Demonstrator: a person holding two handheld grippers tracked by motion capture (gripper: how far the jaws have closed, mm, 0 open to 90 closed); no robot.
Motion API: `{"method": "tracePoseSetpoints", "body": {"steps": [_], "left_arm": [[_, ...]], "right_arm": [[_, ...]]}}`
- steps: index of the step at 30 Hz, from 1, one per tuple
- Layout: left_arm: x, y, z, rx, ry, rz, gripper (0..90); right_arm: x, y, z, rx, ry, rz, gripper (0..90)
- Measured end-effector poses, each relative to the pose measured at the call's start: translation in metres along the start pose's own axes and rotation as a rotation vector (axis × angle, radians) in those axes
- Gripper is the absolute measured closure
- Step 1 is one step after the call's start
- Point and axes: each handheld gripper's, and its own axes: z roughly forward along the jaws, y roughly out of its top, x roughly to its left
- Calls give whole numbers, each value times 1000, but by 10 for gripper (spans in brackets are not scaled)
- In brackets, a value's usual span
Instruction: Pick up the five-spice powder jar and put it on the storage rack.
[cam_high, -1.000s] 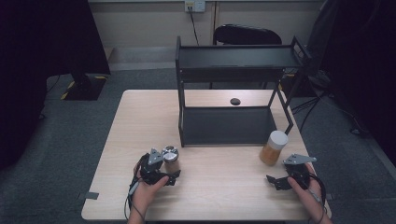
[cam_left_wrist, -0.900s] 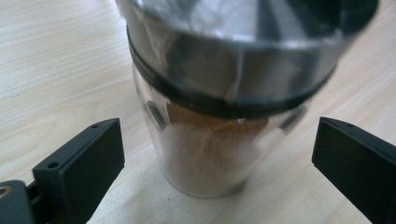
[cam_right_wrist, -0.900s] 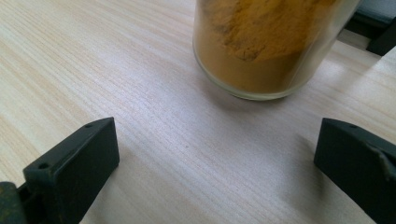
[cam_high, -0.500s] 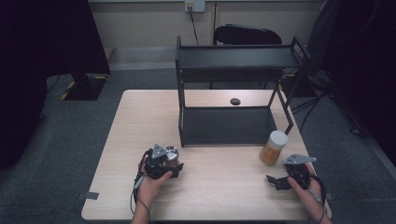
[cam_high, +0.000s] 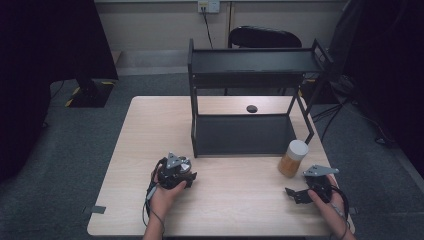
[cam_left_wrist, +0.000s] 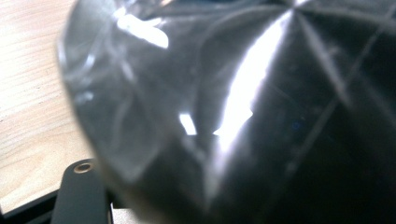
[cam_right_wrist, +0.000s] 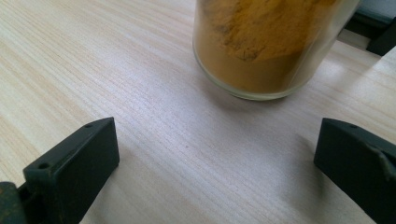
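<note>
Left gripper (cam_high: 176, 172) jaws just closed onto dark jar (cam_left_wrist: 243, 112); right gripper (cam_high: 302, 192) jaws apart, unmoved.

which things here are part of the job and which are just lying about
In the job:
- left gripper, jaws just closed on the dark glass jar
- right gripper, open
- jar of yellow-brown powder, just ahead of the right gripper

Lying about:
- black two-tier shelf
- small black disc
- black chair

Light wooden table (cam_high: 235, 200) – bears black rack (cam_high: 250, 130), spice jar (cam_high: 293, 158), dark faceted jar (cam_high: 184, 166)
</note>
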Motion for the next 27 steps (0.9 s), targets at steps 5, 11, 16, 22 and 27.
{"method": "tracePoseSetpoints", "body": {"steps": [5, 11, 16, 22, 27], "left_arm": [[-3, 3, 1, 8, -7, 0, 305], [-6, 13, 6, 10, -44, 0, 306], [-8, 23, 12, 4, -70, 9, 307], [-10, 34, 18, 7, -89, 19, 307], [-15, 49, 26, 12, -106, 40, 307]], "right_arm": [[0, 0, 0, 0, 0, 0, 0], [0, 0, 0, 0, 0, -1, 0], [0, 0, 0, 0, 0, -1, 0], [0, 0, 0, 0, 0, -1, 0], [0, 0, 0, 0, 0, -1, 0]]}}
